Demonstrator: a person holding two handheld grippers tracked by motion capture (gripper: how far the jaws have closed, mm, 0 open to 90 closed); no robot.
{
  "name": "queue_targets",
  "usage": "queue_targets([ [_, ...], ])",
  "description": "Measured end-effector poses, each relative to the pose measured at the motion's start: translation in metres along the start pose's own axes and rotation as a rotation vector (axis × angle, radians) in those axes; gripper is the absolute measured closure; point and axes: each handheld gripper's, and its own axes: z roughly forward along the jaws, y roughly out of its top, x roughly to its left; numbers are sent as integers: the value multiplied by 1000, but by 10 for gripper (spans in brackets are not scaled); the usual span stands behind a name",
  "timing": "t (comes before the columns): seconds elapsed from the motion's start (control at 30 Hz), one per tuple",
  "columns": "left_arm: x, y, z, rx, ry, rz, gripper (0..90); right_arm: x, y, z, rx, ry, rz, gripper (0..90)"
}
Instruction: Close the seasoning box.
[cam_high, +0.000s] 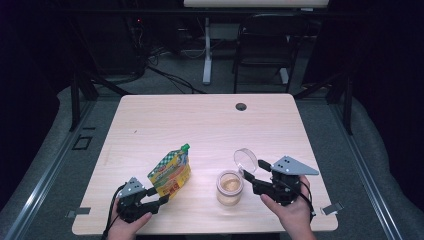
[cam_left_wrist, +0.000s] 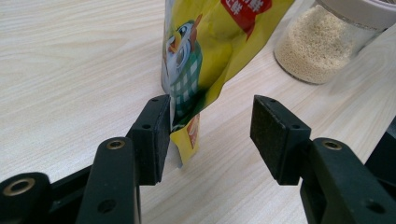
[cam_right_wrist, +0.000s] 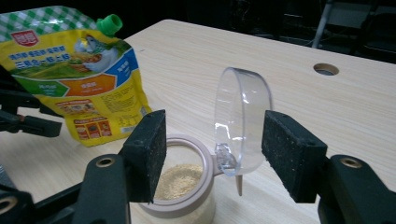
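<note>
A yellow stand-up pouch (cam_high: 170, 174) with a green screw cap stands tilted on the wooden table (cam_high: 200, 125), left of the middle near the front. My left gripper (cam_high: 159, 195) is open around its lower corner. In the left gripper view the pouch (cam_left_wrist: 205, 51) rests against the left pad (cam_left_wrist: 156, 135), and the right pad is well apart from it. A small jar (cam_high: 230, 189) of beige grains stands to the right, its clear hinged lid (cam_high: 245, 160) flipped up. My right gripper (cam_right_wrist: 215, 123) is open, with the lid (cam_right_wrist: 243, 116) upright between its pads, touching neither.
A round cable hole (cam_high: 241, 106) sits near the table's far edge. A dark chair (cam_high: 265, 45) and a white desk leg (cam_high: 207, 50) stand beyond the table. The back half of the tabletop is bare wood.
</note>
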Motion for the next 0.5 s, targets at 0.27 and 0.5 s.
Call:
queue_targets([
  [0.27, 0, 0, 0, 1, -4, -1, 480, -12, -7, 4, 7, -68, 27, 404],
  [0.5, 0, 0, 1, 0, -2, -1, 481, -17, -14, 12, 11, -67, 39, 404],
])
